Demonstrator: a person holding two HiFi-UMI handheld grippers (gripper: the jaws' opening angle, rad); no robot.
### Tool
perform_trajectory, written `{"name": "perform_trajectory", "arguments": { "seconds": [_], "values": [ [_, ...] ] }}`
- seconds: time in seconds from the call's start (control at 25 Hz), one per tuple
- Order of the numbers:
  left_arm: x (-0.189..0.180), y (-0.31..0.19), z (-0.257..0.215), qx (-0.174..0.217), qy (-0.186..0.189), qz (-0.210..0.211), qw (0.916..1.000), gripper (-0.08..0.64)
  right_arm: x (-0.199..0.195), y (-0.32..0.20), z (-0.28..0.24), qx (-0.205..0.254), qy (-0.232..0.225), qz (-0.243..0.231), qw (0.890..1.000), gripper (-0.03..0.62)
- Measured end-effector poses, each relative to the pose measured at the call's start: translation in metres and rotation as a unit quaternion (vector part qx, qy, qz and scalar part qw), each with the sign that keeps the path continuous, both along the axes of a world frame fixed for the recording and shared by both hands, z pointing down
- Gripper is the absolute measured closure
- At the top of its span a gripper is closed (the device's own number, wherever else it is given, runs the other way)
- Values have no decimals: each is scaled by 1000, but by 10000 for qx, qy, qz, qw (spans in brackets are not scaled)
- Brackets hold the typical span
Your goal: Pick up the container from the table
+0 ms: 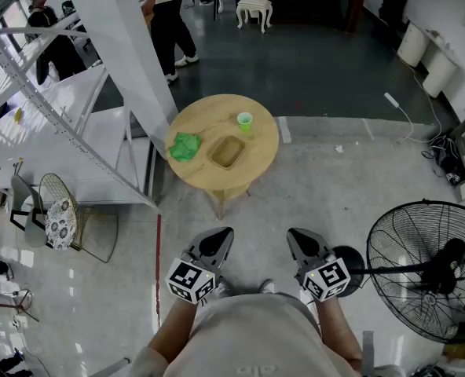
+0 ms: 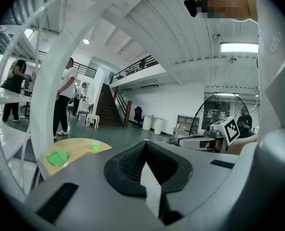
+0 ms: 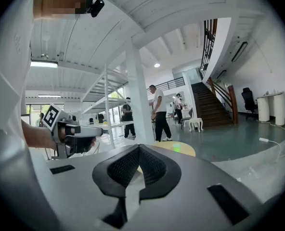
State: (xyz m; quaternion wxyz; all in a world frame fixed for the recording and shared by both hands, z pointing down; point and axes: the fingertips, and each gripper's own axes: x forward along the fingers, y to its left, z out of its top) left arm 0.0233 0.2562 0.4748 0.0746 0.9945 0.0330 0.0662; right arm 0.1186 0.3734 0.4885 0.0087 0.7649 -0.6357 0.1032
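A shallow tan container (image 1: 226,151) lies in the middle of a round wooden table (image 1: 209,181), between a crumpled green cloth (image 1: 185,146) and a small green cup (image 1: 245,121). My left gripper (image 1: 217,243) and right gripper (image 1: 302,242) are held side by side close to my body, well short of the table, both with jaws together and nothing in them. In the left gripper view, the left gripper (image 2: 145,146) points past the table (image 2: 77,148), cloth (image 2: 57,158) and cup (image 2: 96,147). The right gripper (image 3: 139,148) hides most of the table (image 3: 183,149). Neither gripper view shows the container.
A large standing fan (image 1: 433,269) stands on the floor at my right. A slanted white beam (image 1: 130,61) and metal shelving rise left of the table, with a wire chair (image 1: 67,210) beside them. A person (image 1: 166,14) stands beyond the table, near a white stool (image 1: 254,10).
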Motion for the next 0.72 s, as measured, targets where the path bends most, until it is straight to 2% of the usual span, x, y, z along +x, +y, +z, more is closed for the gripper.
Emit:
{"name": "perform_trajectory", "arguments": {
  "seconds": [0.44,0.72],
  "values": [
    [28,27,2,-22,-93,-344,9994,545,30,22,-3,166,-149,-236,9995,566],
    [29,8,17,-105,-274,-681,9972,545,41,-8,6,266,-334,-566,9975,566]
  ]
}}
